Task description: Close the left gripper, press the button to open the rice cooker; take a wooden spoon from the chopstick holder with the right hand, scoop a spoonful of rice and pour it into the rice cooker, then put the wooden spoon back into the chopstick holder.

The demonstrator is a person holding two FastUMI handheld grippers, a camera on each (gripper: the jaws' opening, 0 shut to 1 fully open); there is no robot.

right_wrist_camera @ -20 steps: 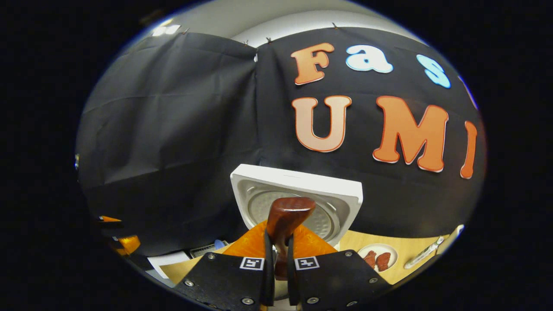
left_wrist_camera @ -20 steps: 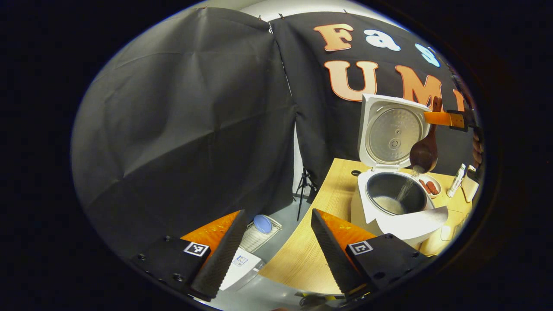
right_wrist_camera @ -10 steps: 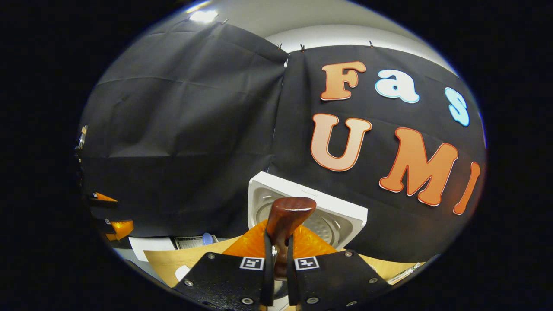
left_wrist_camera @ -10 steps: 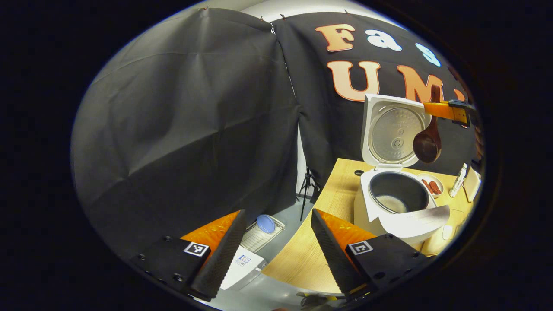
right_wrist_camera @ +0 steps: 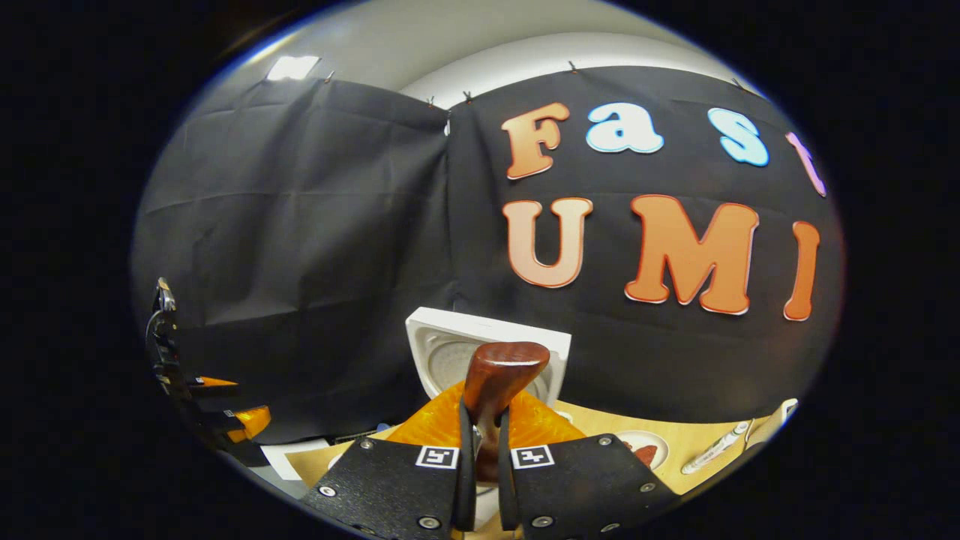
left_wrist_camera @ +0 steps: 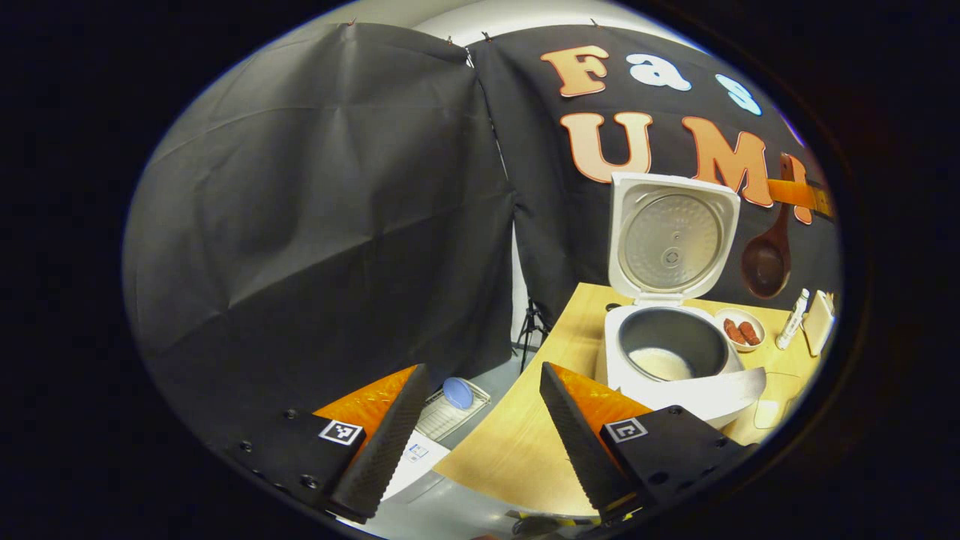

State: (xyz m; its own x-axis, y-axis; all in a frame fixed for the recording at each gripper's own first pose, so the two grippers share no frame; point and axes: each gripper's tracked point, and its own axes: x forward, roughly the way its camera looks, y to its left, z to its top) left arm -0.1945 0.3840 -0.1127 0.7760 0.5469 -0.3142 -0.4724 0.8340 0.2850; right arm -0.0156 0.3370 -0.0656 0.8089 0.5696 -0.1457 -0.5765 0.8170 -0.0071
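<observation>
Black gripper [right_wrist_camera: 480, 480] bodies carry silver screws and square black-and-white markers.

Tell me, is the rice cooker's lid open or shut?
Open. The rice cooker has its lid standing upright, and rice shows inside its pot.

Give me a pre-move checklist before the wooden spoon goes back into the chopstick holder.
1. Right gripper shut on the wooden spoon handle: ok.
2. Spoon bowl emptied: ok, no rice seen in it in the left gripper view.
3. Rice in the rice cooker pot: ok.
4. Spoon clear of the raised lid: ok, it hangs beside it.
5. Left gripper out of the way, jaws open: ok.
6. Chopstick holder position: cannot tell.
</observation>
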